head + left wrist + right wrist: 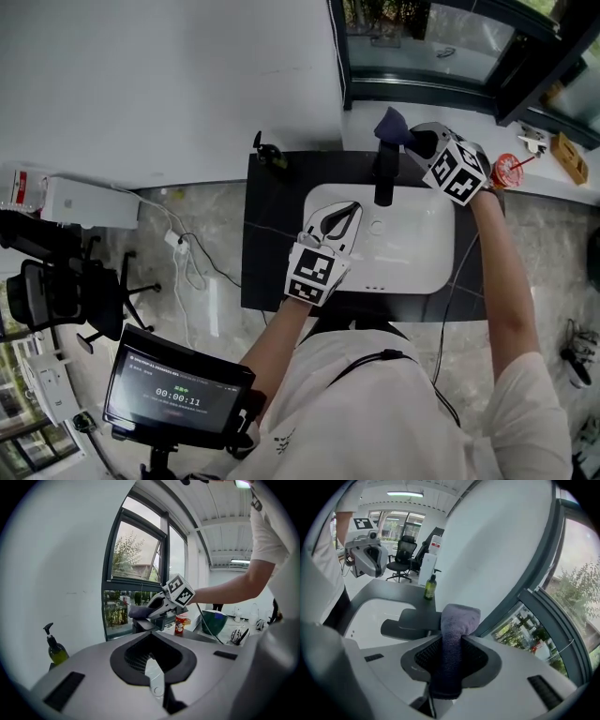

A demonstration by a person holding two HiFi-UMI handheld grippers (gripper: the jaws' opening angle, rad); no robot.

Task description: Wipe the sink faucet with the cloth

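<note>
The left gripper hovers nearest, short of the faucet and over the white sink. Nothing shows in front of it, but I cannot tell whether its fingers are together or apart: its own view shows only the housing, and from above they are too small to read. The dark faucet stands at the sink's back edge. Just behind its top, the right gripper has its fingers clamped on the purple cloth. The cloth hides those fingers, and its free end bulges beside the faucet's top; whether they touch is unclear. Left of the faucet, a soap bottle stands on the dark desk.
</note>
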